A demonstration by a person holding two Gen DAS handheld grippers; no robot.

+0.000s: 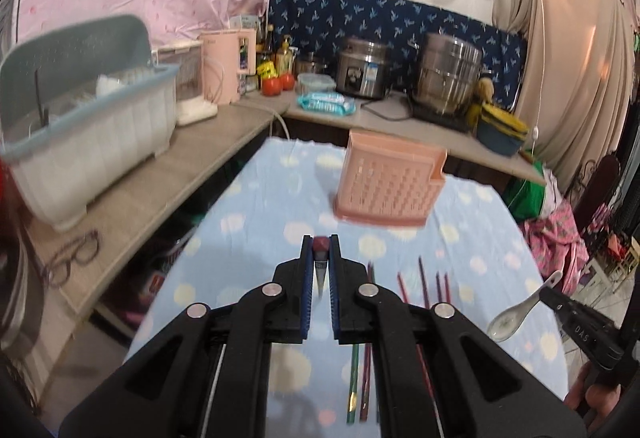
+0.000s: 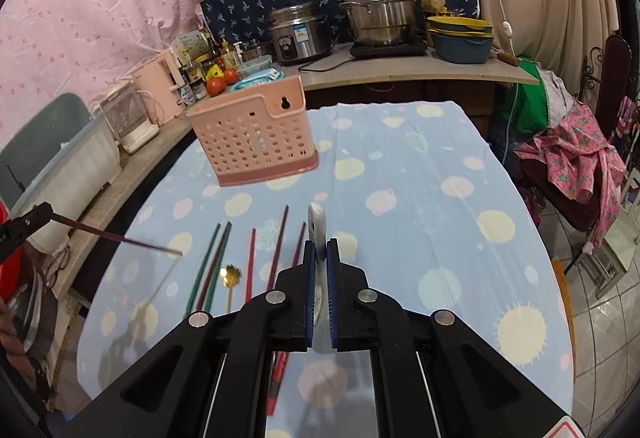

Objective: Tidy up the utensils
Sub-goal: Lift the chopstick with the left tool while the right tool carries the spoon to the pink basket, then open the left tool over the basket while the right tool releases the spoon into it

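Chopstick, dark purple, slender: clamped by its blunt end in left tool, long axis running back toward the holder, tip low over blue spotted cloth surface. White ceramic spoon: clamped in right tool, handle forward. Advice: align each upright above pink perforated plastic caddy before releasing.

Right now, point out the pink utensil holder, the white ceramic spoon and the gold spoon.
pink utensil holder [image 2: 256, 142]: right wrist view, perforated front wall.
white ceramic spoon [image 1: 505, 323]: left wrist view, its bowl.
gold spoon [image 2: 231, 274]: right wrist view, its flower-shaped bowl.
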